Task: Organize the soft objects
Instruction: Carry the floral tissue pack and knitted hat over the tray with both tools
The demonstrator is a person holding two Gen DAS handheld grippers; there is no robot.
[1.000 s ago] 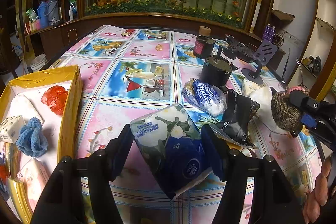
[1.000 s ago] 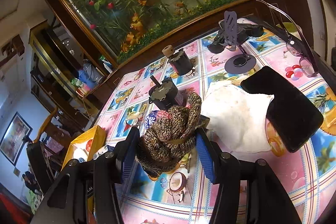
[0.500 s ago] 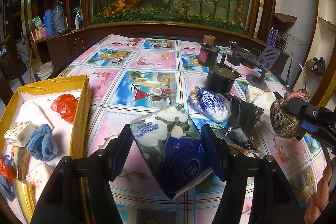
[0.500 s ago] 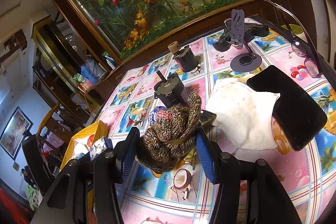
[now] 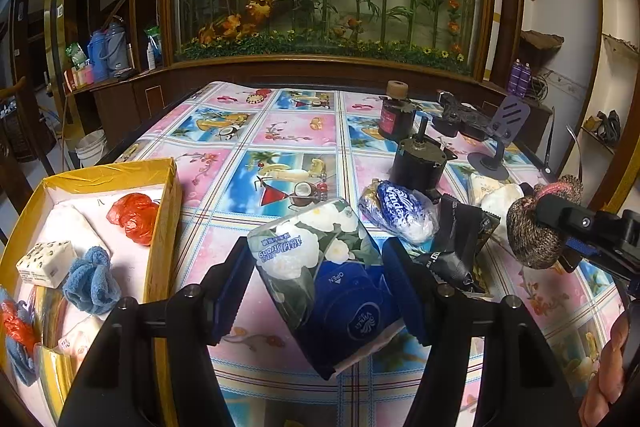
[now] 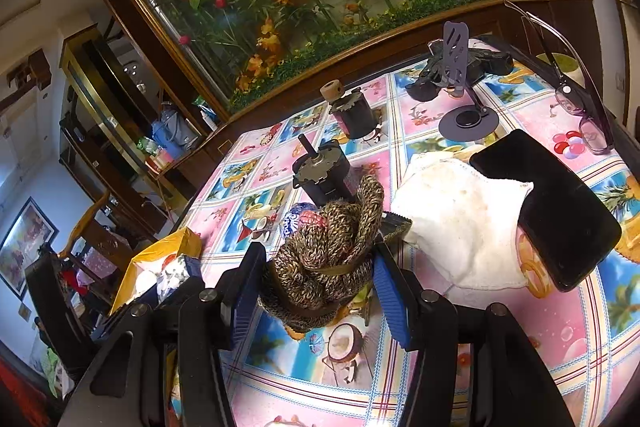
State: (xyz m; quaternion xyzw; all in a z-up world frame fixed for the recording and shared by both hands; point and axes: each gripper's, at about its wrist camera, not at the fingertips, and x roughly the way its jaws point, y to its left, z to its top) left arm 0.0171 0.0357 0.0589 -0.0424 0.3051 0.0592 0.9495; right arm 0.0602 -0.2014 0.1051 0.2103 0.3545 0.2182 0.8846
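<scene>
left fingers [image 5: 320,291] pinch a tissue pack [image 5: 324,279], right fingers [image 6: 316,283] pinch a knitted roll [image 6: 328,259] — either might slip short of the yellow box [image 5: 160,223] at lower left.

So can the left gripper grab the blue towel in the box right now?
Probably not yet. The left gripper is already shut on a tissue pack, so it has no free jaws for the blue towel in the yellow box.

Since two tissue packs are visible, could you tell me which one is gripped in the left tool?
The flowered tissue pack, white blooms above a dark blue panel, sits clamped in the left tool. The other, blue and white tissue pack, lies loose on the table behind it.
</scene>
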